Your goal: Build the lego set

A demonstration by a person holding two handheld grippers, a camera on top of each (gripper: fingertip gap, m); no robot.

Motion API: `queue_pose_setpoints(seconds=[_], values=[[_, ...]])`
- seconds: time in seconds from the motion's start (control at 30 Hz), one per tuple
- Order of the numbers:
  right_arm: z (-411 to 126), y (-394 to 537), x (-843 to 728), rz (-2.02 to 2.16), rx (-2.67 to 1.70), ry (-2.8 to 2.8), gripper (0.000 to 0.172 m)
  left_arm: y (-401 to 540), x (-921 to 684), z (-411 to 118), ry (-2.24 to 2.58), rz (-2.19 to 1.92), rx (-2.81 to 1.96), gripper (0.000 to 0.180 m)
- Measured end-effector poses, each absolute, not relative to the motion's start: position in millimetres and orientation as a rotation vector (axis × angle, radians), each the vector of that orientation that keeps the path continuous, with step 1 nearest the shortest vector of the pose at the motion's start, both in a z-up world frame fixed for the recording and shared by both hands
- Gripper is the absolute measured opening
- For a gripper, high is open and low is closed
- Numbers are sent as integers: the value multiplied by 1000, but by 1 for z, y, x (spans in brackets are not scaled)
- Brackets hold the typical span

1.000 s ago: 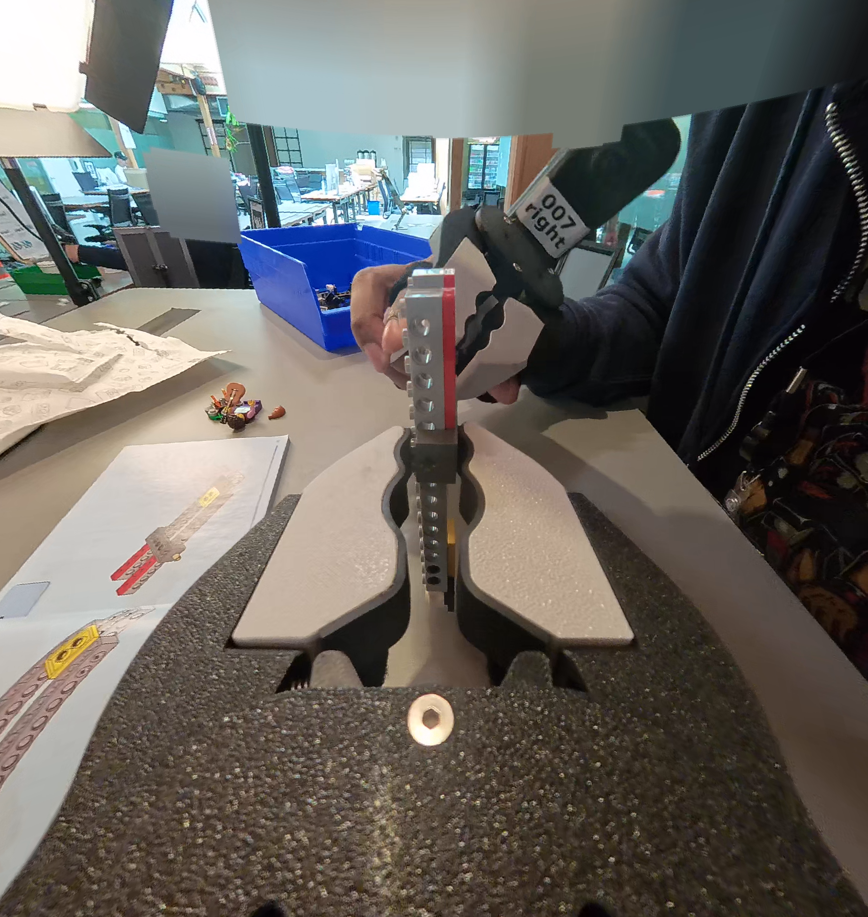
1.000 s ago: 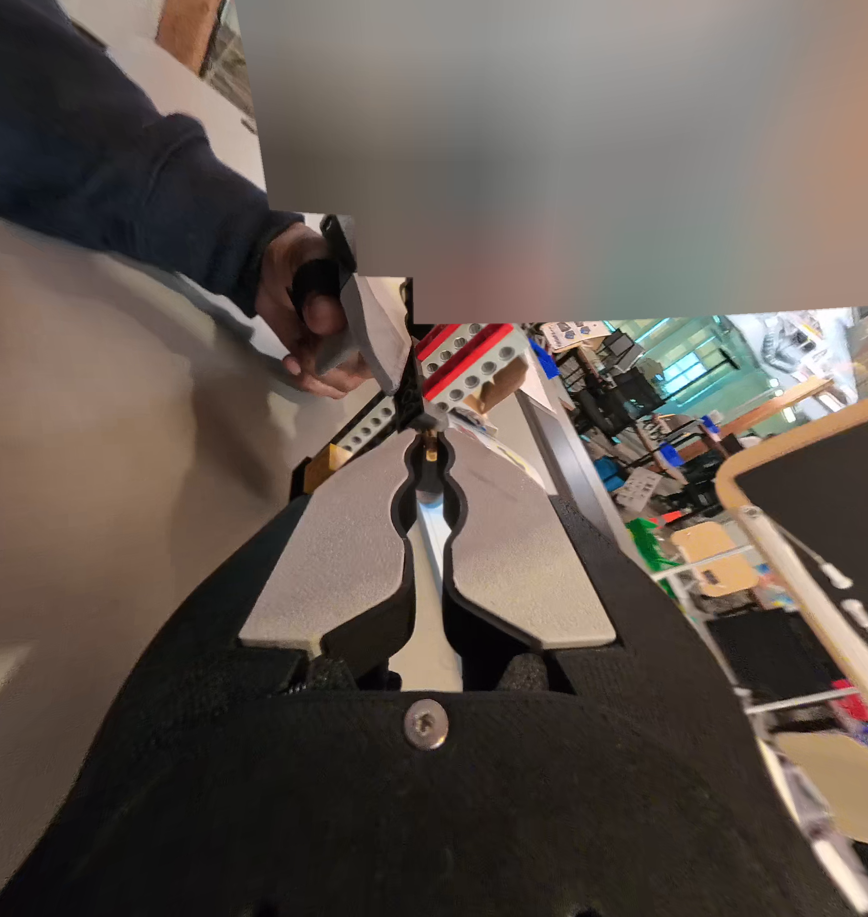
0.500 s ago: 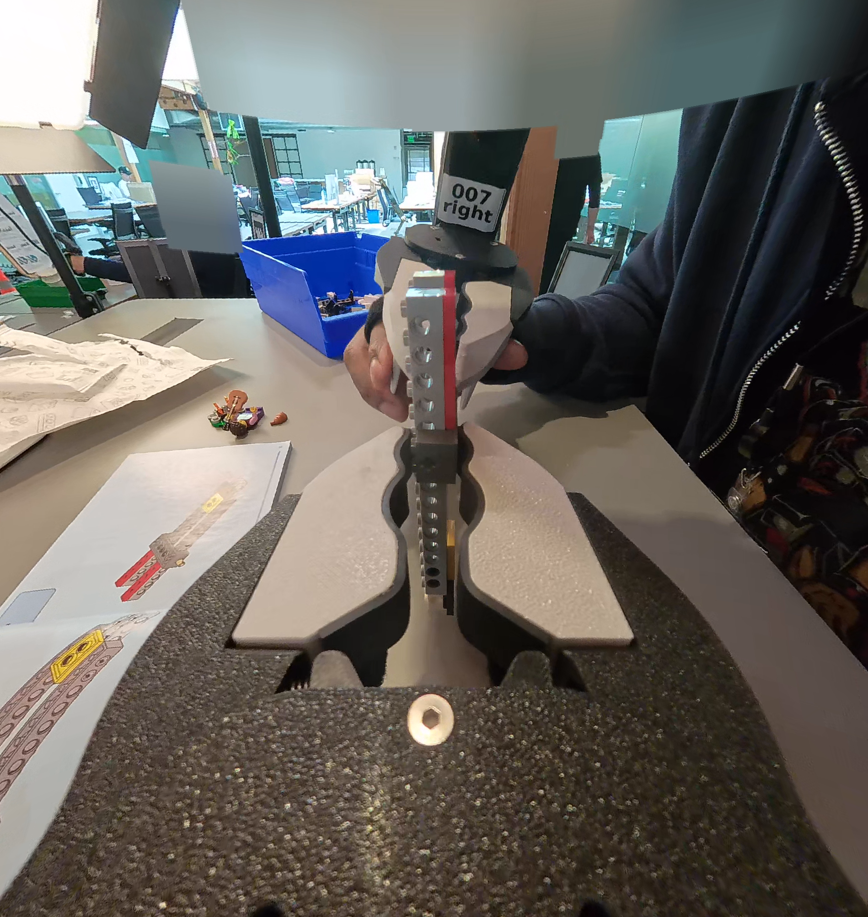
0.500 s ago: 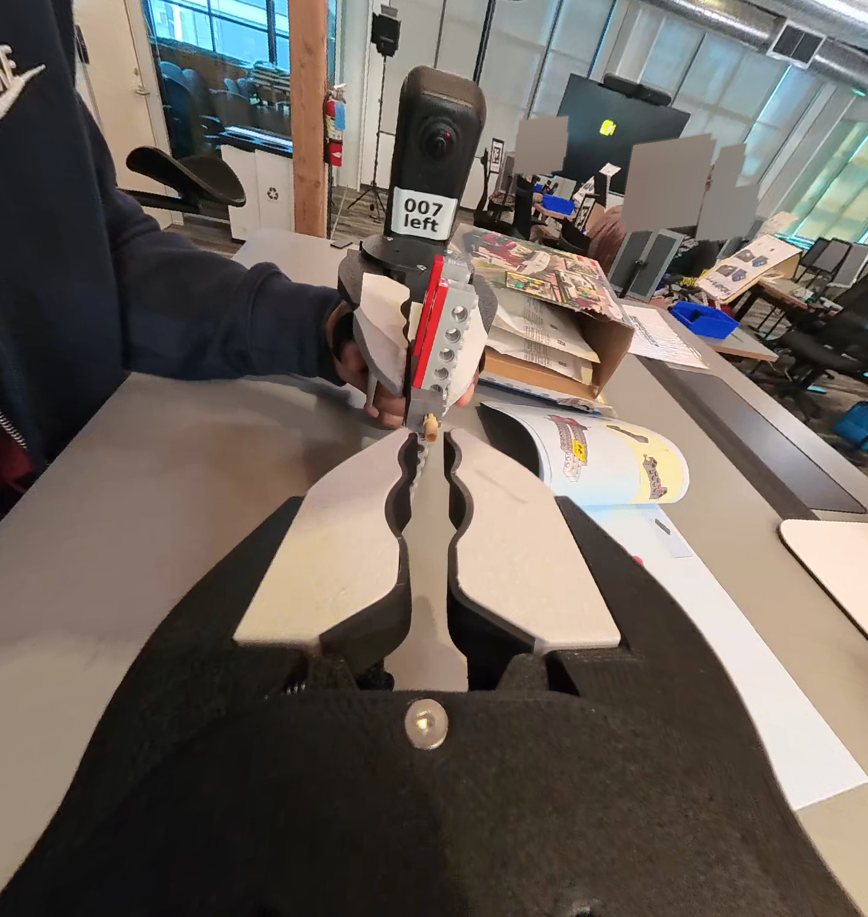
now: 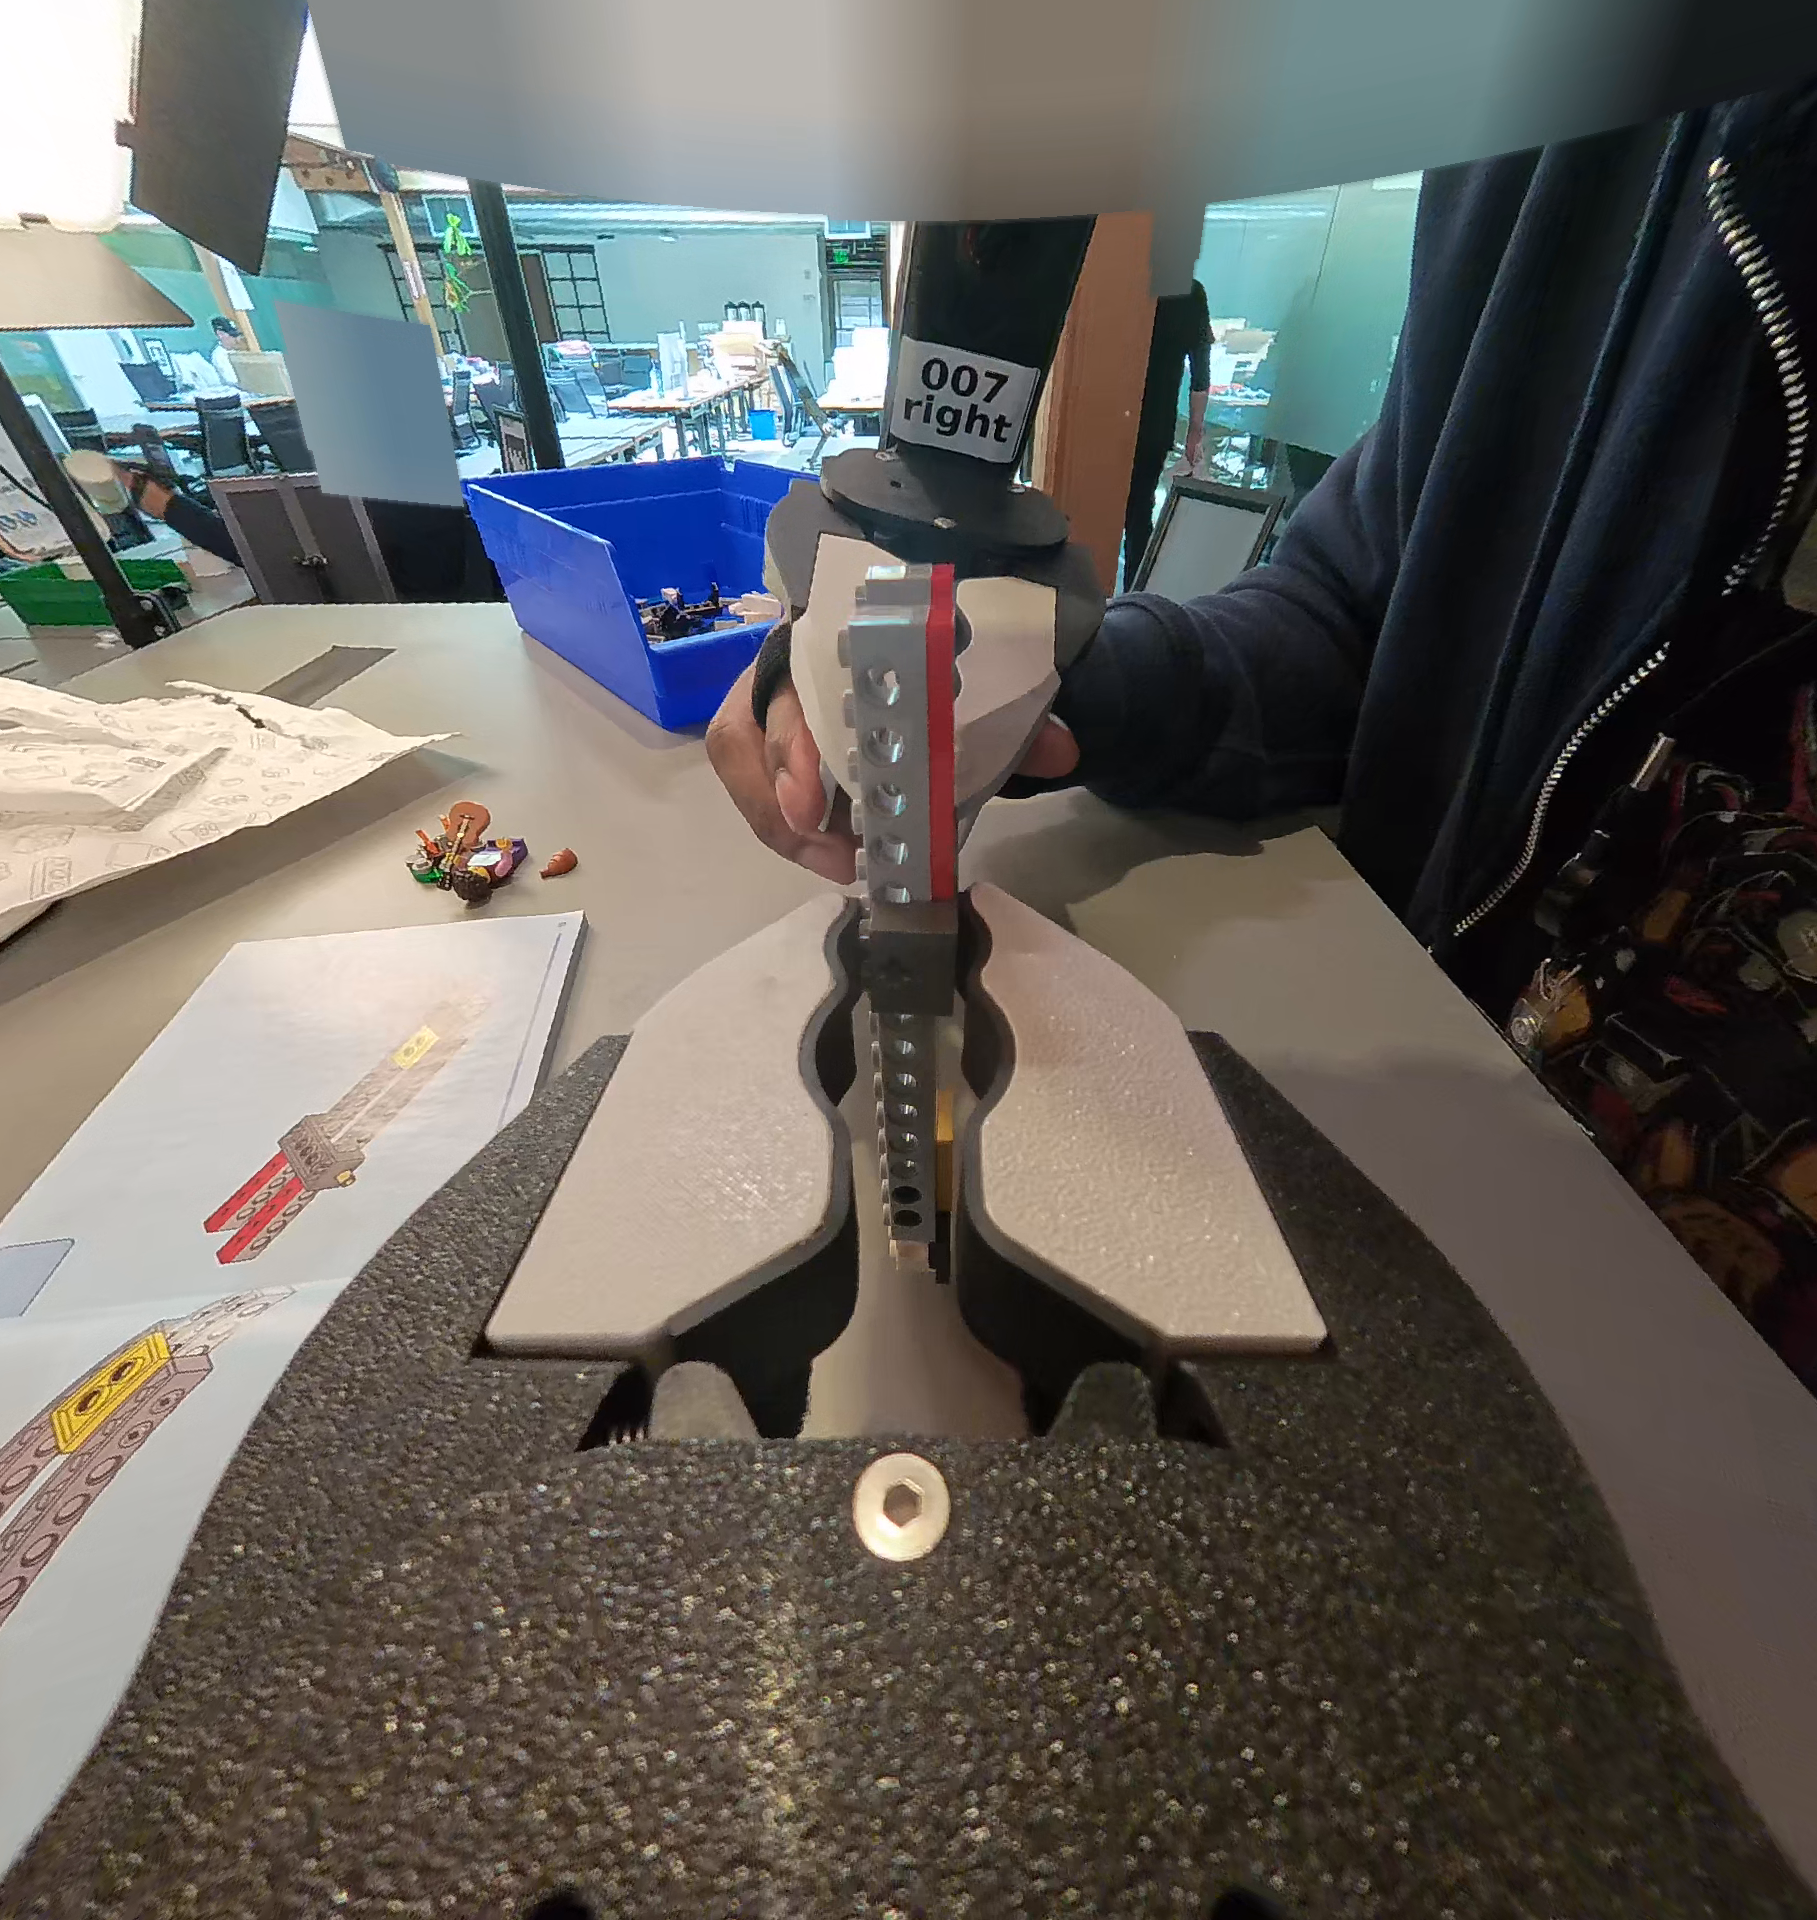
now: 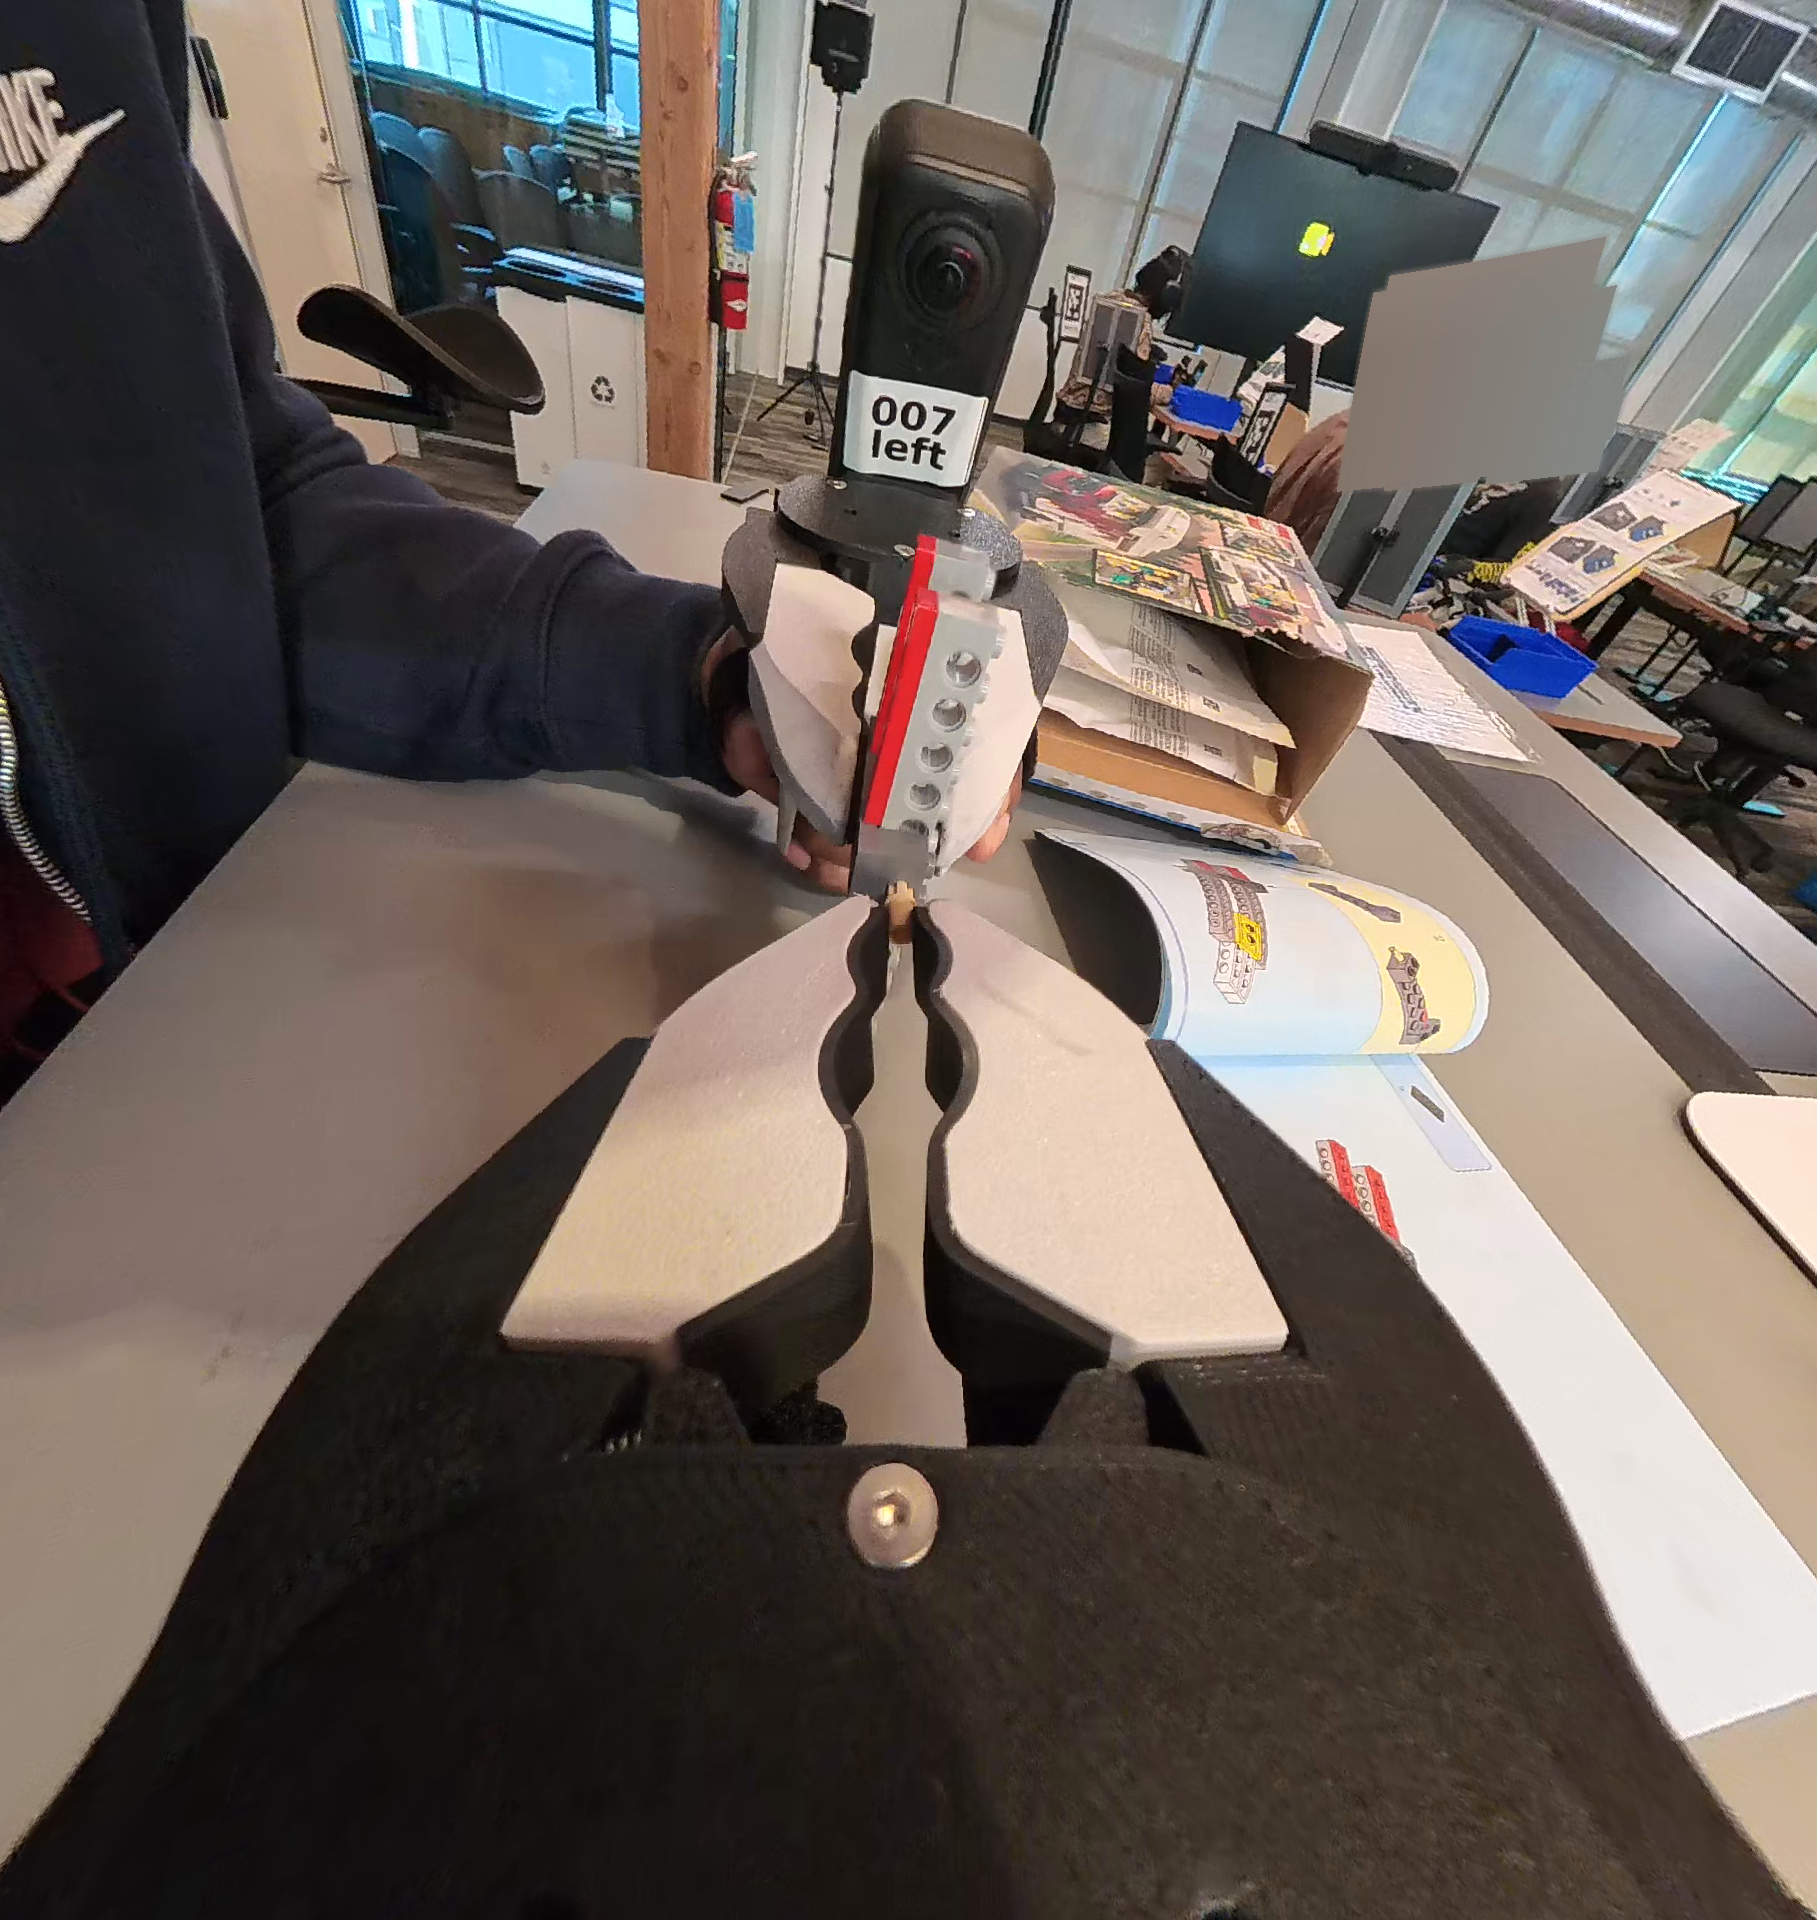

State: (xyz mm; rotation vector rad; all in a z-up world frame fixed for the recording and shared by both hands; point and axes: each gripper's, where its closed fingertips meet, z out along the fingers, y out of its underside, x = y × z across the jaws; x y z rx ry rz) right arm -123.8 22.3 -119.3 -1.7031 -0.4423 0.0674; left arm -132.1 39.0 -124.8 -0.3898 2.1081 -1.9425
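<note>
- Filling the room beyond: open office with glass walls, rows of desks and chairs, a wooden post (image 6: 678, 229) and a dark wall screen (image 6: 1330, 249).
- Spreading under everything: grey table (image 5: 1247, 935), flat and matte.
- Leaning in at the table edge: a person in a dark zip hoodie (image 5: 1506, 520), one sleeve running to each handle.
- Sitting on the far part of the table: blue bin (image 5: 592, 582) with loose parts inside, well apart from the grippers.
- Lying beside the left gripper: open instruction booklet (image 5: 364, 1039), with crumpled printed paper (image 5: 104, 769) farther off and a small heap of coloured pieces (image 5: 468, 847) between them.
- Resting behind the booklet in the right wrist view: torn cardboard box (image 6: 1195, 644) stuffed with printed sheets.
- Standing upright and clamped between the pads of the left gripper (image 5: 906, 935): grey and red brick assembly (image 5: 904, 727), its dark block pressed at the fingertips, its grey beam running back between the fingers.
- Facing it tip to tip: right gripper (image 6: 896, 914), jaws nearly together and pinched on a small tan pin (image 6: 899, 920) that touches the assembly's lower end.
- Blocking the view behind the assembly: the opposite gripper and the hand around it.
- Compared with a second ago: right gripper now turned level and square to the assembly rather than tilted; left grip unchanged.
</note>
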Motion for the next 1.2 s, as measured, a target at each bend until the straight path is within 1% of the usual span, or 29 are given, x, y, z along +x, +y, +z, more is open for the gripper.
queue_pose_setpoints(seconds=[0.37,0.5,0.57,0.67,0.87,1.0,1.1,1.2], values=[[-124,23,-125,71,-1727,-454,4,36,-133,-124,2104,-1953,-389,16],[-147,30,-128,-10,-1828,-510,4,31,-135,-121,2101,-1972,-370,16],[-153,34,-124,-61,-1853,-498,5,33,-132,-129,2145,-1867,-373,16],[-146,35,-123,-47,-1821,-465,5,35,-132,-122,2113,-1888,-383,16],[-132,30,-117,-22,-1763,-422,5,39,-127,-130,2144,-1851,-444,16],[-131,30,-119,-26,-1760,-434,5,38,-126,-131,2155,-1839,-461,17],[-131,30,-120,-39,-1758,-447,5,37,-126,-133,2167,-1834,-475,21],[-131,30,-120,-42,-1759,-448,5,37,-126,-133,2172,-1823,-475,19]])
